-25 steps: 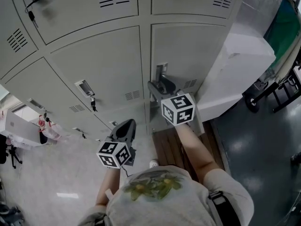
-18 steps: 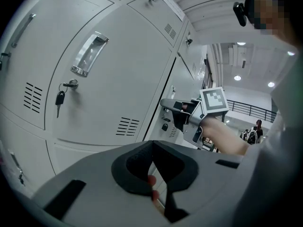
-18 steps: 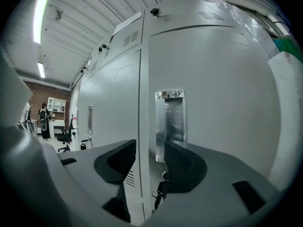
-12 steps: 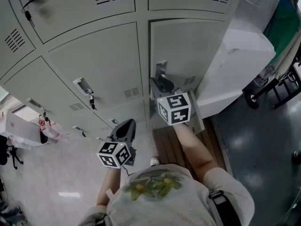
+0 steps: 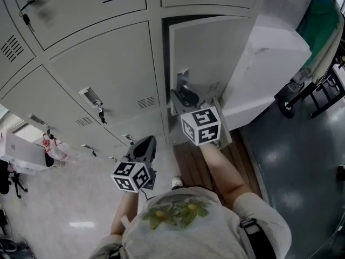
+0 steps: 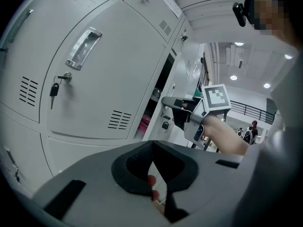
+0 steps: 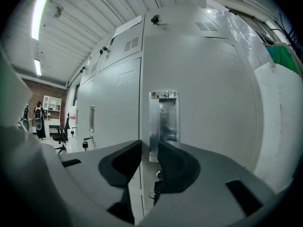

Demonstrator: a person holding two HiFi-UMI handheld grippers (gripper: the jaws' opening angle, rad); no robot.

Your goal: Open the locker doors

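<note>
- Two grippers show in the head view. The right gripper [image 5: 185,97] reaches level to the handle side of a grey locker door [image 5: 210,53]. The left gripper [image 5: 144,144] hangs lower and to the left, clear of the lockers.
- The head view places the door in the right-hand column of the bank, just beside a white wrapped block [image 5: 272,58]. The door is ajar, with a dark gap along its top and left edges.
- Only the right gripper view shows the grip itself. The jaws have just been closing and now stand narrow, clamped on the door's free edge. One pad is behind the edge and the other is on the front, at the lower end of the chrome recessed handle [image 7: 163,119].
- Only the left gripper view looks along the locker fronts. There the door stands swung out from its frame. Something reddish [image 6: 144,123] sits in the dark compartment behind it, too small to identify.
- The same view shows the left gripper's own jaws with their tips together and nothing held between them.
- It also shows the neighbouring door [image 6: 109,74] closed, with a key [image 6: 54,90] hanging from its lock.
- Far to the left, the right gripper view adds an office chair [image 7: 60,138] and a standing person [image 7: 38,119] before a brick wall.
</note>
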